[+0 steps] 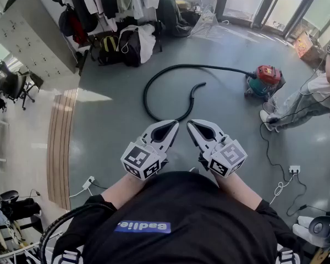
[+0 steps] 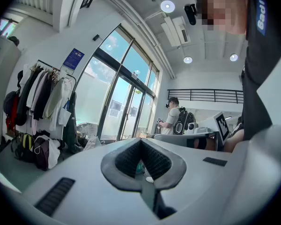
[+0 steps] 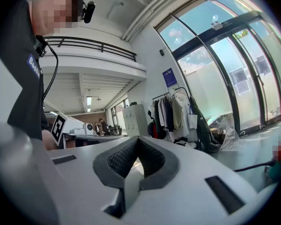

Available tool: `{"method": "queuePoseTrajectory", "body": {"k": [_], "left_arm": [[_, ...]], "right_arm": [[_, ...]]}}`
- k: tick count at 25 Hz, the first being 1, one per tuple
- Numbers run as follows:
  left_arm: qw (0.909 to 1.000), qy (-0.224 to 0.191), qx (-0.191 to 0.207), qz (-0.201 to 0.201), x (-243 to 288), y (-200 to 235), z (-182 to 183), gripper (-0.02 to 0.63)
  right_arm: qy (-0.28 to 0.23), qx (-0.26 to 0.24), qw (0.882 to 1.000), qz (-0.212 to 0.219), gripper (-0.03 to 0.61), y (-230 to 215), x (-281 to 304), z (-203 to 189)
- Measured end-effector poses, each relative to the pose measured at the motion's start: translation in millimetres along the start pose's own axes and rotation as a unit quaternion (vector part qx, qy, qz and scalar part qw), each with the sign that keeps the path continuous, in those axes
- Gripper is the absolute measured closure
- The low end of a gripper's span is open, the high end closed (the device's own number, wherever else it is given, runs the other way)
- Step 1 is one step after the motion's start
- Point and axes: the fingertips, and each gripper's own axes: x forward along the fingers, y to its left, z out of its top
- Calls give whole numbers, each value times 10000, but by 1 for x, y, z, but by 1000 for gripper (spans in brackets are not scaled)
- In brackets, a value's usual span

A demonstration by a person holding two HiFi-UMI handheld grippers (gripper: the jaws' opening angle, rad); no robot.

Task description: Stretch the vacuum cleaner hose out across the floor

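Head view: the black ribbed vacuum cleaner hose lies curled on the grey floor, straight ahead of both tongs. From the red and teal vacuum cleaner canister at far right it arcs leftward, loops back toward the person, then hooks away to a free end. The loop's near bend sits just beyond the tips. The free end lies ahead and rightward, probably nearer the right tongs. The left tongs and the right are both pressed together with nothing between them, level and side by side.
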Motion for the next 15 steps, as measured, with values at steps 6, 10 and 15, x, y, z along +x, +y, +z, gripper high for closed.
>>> {"method": "queuePoseTrajectory", "body": {"k": [6,10,15], "left_arm": [[10000,35,2,22,18,-8,2,617],[10000,62,7,65,29,-14,-1,617],[9998,89,72,159,44,-28,-3,617]], "right_arm": [[42,41,10000,35,584,-15,-10,4],[58,145,9996,242,584,-19,-17,1],[-15,164,9991,390,584,-31,-34,4]]}}
